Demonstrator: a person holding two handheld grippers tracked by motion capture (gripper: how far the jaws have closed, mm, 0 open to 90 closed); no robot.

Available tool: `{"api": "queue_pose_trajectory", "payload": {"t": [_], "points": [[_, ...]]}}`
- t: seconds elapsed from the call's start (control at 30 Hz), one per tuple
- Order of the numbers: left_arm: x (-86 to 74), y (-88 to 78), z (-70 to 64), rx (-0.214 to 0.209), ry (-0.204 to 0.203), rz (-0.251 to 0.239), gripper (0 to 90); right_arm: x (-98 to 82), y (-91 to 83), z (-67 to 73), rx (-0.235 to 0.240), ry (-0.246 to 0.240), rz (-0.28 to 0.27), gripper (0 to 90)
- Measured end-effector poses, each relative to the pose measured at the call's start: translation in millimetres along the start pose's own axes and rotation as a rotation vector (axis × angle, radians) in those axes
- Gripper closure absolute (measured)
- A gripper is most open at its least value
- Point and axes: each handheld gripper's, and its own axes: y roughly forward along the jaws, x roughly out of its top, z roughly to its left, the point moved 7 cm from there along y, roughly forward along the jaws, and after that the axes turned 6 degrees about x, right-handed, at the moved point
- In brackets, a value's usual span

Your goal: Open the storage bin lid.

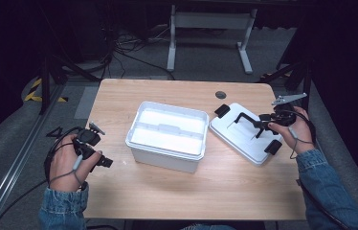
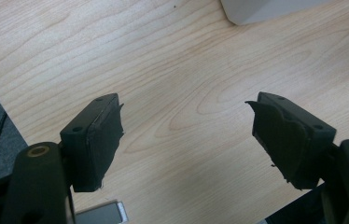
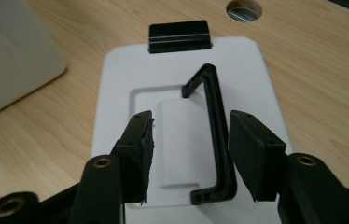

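Observation:
A white open box [image 1: 167, 134] stands mid-table. To its right lies its white lid [image 1: 241, 136], with a black latch [image 1: 222, 110] at each end. My right gripper [image 1: 262, 128] hovers over the lid. In the right gripper view that gripper [image 3: 191, 135] is open, and the lid's black handle [image 3: 217, 126] rises between the jaws, close to the right pad [image 3: 249, 154] with a small gap showing. My left gripper [image 1: 101, 159] rests at the table's left side. Its jaws [image 2: 184, 121] stand wide open over bare wood with nothing between them.
A round cable hole [image 1: 220, 95] sits in the table top behind the lid. The box's corner [image 2: 266, 9] is just beyond the left gripper. Bare wood spreads in front of the box. The table's left edge [image 2: 4, 121] drops to grey floor.

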Motion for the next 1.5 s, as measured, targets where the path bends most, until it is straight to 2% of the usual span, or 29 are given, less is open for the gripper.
{"api": "queue_pose_trajectory", "payload": {"t": [0.07,0.2,0.27,0.37,0.4,0.47,0.57,0.6,0.9,1.13,1.3,1.5], "points": [[-0.9,0.6,-2.1,-0.002,-0.01,-0.003,25.2,1.2,-1.6,5.1,0.007,-0.014,-0.001,50.6],[-0.6,0.8,-3.4,-0.004,0.005,-0.001,25.0,5.3,-10.0,32.4,0.042,-0.052,-0.013,49.4],[-0.5,0.7,-3.4,-0.001,0.013,0.001,24.7,5.6,-11.4,36.6,0.05,-0.055,-0.012,49.1],[0.2,0.7,-4.8,-0.002,0.013,-0.004,24.6,6.3,-16.6,53.0,0.066,-0.076,-0.01,48.9],[0.2,0.7,-5.3,-0.004,0.01,-0.005,24.5,5.7,-19.3,62.4,0.081,-0.081,-0.009,48.9],[0.2,0.8,-5.7,-0.005,0.004,-0.006,24.5,5.0,-19.8,65.7,0.086,-0.082,-0.007,48.9],[0.4,0.9,-5.9,-0.005,0.005,-0.008,24.0,-1.8,-19.5,80.9,0.119,-0.087,0.008,49.2],[0.6,0.8,-5.3,-0.004,0.018,-0.006,24.0,-1.8,-19.5,80.9,0.119,-0.087,0.008,49.2],[2.2,1.8,-6.9,-0.005,0.011,-0.011,22.7,-17.8,-17.3,104.5,0.137,-0.092,0.008,48.7],[3.2,2.2,-5.7,0.003,0.036,-0.026,22.6,-33.0,-9.9,120.0,0.158,-0.095,0.022,48.6],[3.9,-0.4,-6.8,-0.003,0.022,-0.039,24.4,-37.5,-3.8,130.5,0.186,-0.11,0.027,48.0],[3.1,-1.0,-7.0,-0.004,0.018,-0.043,24.4,-45.4,7.1,136.5,0.197,-0.117,0.047,48.1]]}}
